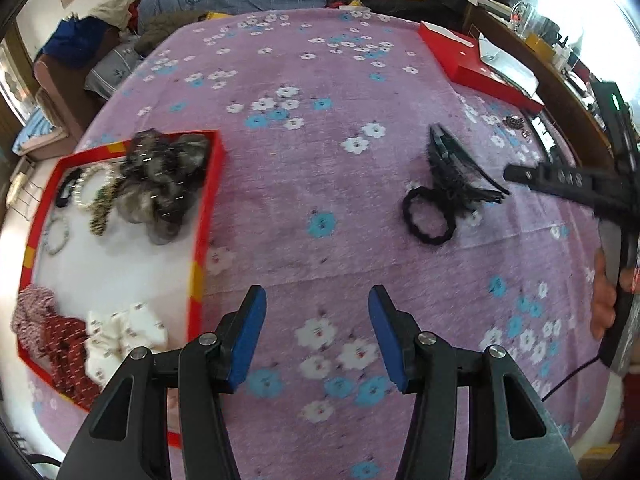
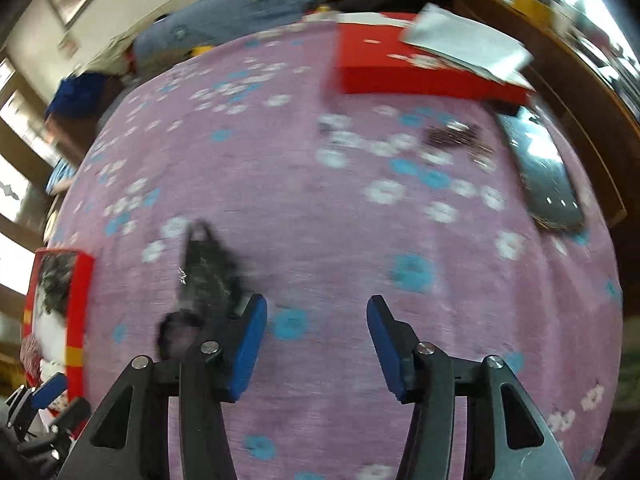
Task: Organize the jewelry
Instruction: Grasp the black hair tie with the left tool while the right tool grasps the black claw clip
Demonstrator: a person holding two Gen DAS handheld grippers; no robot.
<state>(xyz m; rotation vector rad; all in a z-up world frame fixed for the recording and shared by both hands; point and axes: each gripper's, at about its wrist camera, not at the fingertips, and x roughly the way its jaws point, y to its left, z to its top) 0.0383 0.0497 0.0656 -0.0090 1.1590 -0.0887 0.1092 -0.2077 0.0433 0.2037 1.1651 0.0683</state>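
A: Left wrist view: your left gripper (image 1: 317, 330) hangs over the pink flowered bedspread (image 1: 320, 184) with its blue pads spread wide and nothing between them. Just to its left lies the shallow red cardboard box with a white floor (image 1: 208, 216), already holding grey fluffy scrunchies (image 1: 164, 184), a pearl-bead bracelet (image 1: 94, 184) and patterned red fabric scrunchies (image 1: 52, 336).

B: What do you have around the loose pieces?

A: The black plastic claw clip (image 1: 452, 164) and the black fabric hair tie (image 1: 428, 218) lie together on the bedspread, well apart from the box. Your right gripper (image 1: 560, 180) reaches in from the right edge, its tip near the clip. Farther back sit a flat red box lid (image 1: 476, 68) with white papers on it and a small dark beaded piece (image 1: 514, 122).

B: How does the clip lie?

A: Its long axis runs away from you, leaning slightly left, with the hair tie at its near end. In the right wrist view, blurred, your right gripper (image 2: 317, 340) is wide open and empty; the clip (image 2: 208, 268) lies just beyond its left finger (image 2: 250, 344).
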